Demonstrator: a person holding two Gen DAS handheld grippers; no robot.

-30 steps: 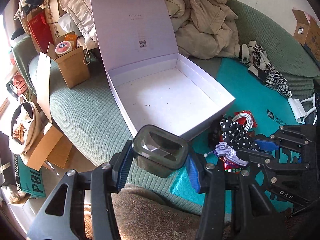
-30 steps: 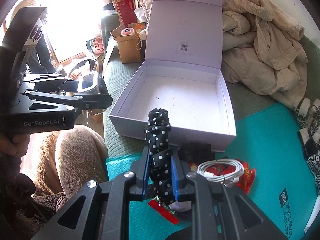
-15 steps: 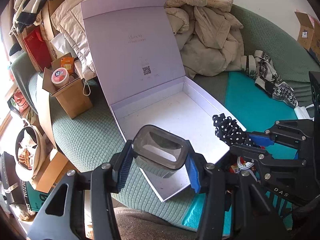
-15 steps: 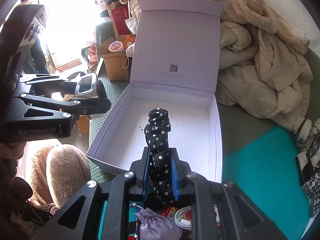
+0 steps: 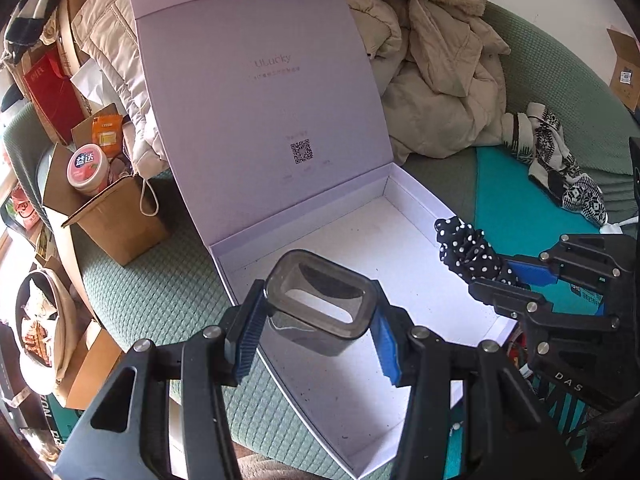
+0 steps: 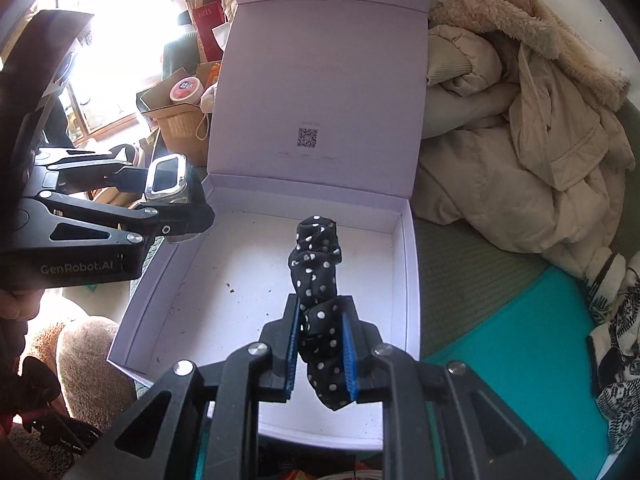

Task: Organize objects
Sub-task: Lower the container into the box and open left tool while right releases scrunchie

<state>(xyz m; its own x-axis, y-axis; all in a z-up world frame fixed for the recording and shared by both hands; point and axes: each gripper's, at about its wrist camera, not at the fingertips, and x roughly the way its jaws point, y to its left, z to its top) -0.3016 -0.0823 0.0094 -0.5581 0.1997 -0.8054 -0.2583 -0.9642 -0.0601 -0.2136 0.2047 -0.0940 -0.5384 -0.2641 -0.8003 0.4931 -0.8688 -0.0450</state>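
Observation:
A pale lilac box (image 5: 224, 264) (image 6: 412, 264) lies on the sofa with its lid standing up behind it and its white floor bare. My left gripper (image 5: 316, 332) (image 6: 172, 192) is shut on a smoky translucent rectangular container (image 5: 320, 304) (image 6: 166, 176), held above the box's near-left part. My right gripper (image 6: 320, 344) (image 5: 508, 276) is shut on a black scrunchie with white dots (image 6: 316, 272) (image 5: 466, 248), which sticks out over the box's right side.
Beige coats (image 5: 432, 80) are heaped behind the box. A brown carton (image 5: 116, 216) with a pink tub (image 5: 86, 168) stands to the left. A patterned sock (image 5: 560, 164) lies on a teal mat (image 5: 516, 200) at the right. The green sofa's edge (image 5: 156, 300) runs left of the box.
Both grippers have moved forward with their loads, from over the teal mat and sofa edge to above the box. A cable and small items near the mat have dropped out of view.

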